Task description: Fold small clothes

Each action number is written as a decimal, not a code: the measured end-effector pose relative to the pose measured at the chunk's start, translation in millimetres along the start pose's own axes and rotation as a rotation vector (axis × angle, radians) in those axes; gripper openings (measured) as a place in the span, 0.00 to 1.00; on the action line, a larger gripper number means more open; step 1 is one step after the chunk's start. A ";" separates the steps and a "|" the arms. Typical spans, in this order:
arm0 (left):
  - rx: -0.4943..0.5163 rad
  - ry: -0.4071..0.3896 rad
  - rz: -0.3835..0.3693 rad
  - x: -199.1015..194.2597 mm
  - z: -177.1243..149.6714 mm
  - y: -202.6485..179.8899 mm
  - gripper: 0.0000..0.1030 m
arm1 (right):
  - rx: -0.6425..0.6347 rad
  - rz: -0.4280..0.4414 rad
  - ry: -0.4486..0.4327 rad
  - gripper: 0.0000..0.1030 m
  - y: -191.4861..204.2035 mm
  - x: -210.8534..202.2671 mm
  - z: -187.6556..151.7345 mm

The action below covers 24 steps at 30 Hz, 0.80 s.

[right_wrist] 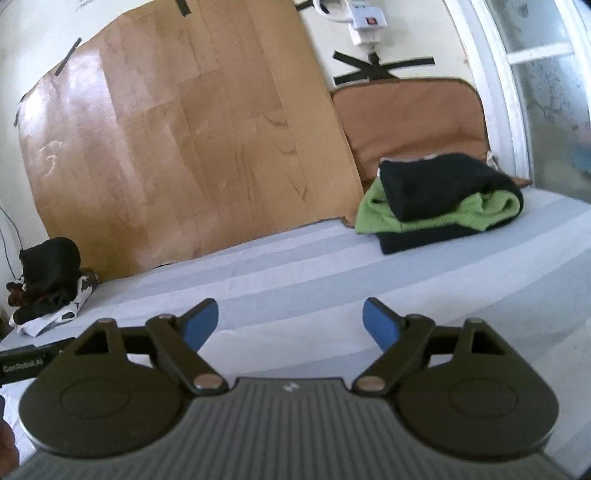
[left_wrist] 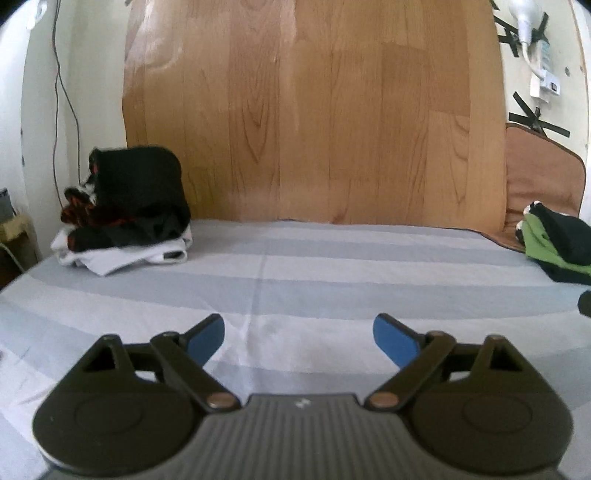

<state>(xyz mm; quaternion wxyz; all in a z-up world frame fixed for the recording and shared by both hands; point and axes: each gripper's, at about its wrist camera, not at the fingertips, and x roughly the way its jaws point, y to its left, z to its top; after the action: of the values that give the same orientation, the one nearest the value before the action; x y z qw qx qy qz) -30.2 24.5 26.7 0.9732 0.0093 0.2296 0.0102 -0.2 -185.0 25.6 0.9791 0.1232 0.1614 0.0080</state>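
Observation:
A loose heap of black, red-patterned and white small clothes (left_wrist: pixel 125 210) lies at the far left of the striped bed sheet (left_wrist: pixel 295 266); the right wrist view shows the same heap (right_wrist: pixel 51 280) at its left edge. A folded stack of black and green clothes (right_wrist: pixel 443 199) sits at the far right, partly cut off as the stack (left_wrist: pixel 557 240) in the left wrist view. My left gripper (left_wrist: pixel 299 339) hangs open over bare sheet, nothing between its blue pads. My right gripper (right_wrist: pixel 291 325) is likewise open and holds nothing.
A wood-grain board (left_wrist: pixel 314 110) leans against the wall behind the bed. A brown cushion (right_wrist: pixel 410 118) stands behind the folded stack. A window frame (right_wrist: pixel 498 92) runs along the right. Cables and a wall plug (right_wrist: pixel 365 18) hang above.

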 end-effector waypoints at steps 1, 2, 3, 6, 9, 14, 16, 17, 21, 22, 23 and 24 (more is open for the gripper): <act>0.014 -0.013 0.012 -2.3 -0.6 -2.6 0.88 | -0.011 0.005 -0.010 0.86 0.8 -2.2 -2.3; 0.026 -0.026 0.025 -4.5 -1.1 -5.0 0.88 | -0.022 0.010 -0.022 0.88 2.6 -3.9 -2.6; 0.037 -0.039 0.036 -6.5 -1.5 -7.0 0.88 | -0.031 0.014 -0.034 0.88 3.6 -5.5 -3.0; 0.062 -0.077 0.066 -12.5 -3.2 -12.6 0.91 | -0.065 0.020 -0.070 0.92 8.2 -10.7 -4.9; 0.062 -0.106 0.086 -16.7 -3.7 -13.9 0.97 | -0.113 0.040 -0.091 0.93 15.6 -14.0 -6.6; 0.058 -0.141 0.113 -21.6 -4.8 -15.3 1.00 | -0.208 0.057 -0.130 0.93 28.6 -20.1 -9.9; 0.057 -0.153 0.113 -23.2 -5.3 -15.0 1.00 | -0.223 0.061 -0.140 0.93 31.1 -21.8 -10.5; 0.053 -0.159 0.111 -23.9 -5.3 -14.0 1.00 | -0.223 0.062 -0.141 0.94 30.9 -22.2 -10.2; 0.013 -0.174 0.117 -26.5 -6.0 -7.9 1.00 | -0.189 0.074 -0.128 1.00 23.3 -20.5 -7.1; 0.001 -0.180 0.118 -27.5 -6.2 -6.1 1.00 | -0.180 0.083 -0.126 1.00 21.4 -20.4 -6.3; -0.007 -0.187 0.115 -28.4 -6.6 -4.6 1.00 | -0.176 0.089 -0.126 1.00 20.4 -20.6 -6.0; -0.012 -0.192 0.114 -29.1 -6.8 -3.8 1.00 | -0.175 0.090 -0.129 1.00 20.2 -21.1 -6.2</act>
<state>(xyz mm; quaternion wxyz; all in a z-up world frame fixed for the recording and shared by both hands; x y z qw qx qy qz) -59.2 20.1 33.6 0.9886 0.0174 0.1342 0.0658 -21.6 -165.1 31.4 0.9931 0.0448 0.0913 0.0582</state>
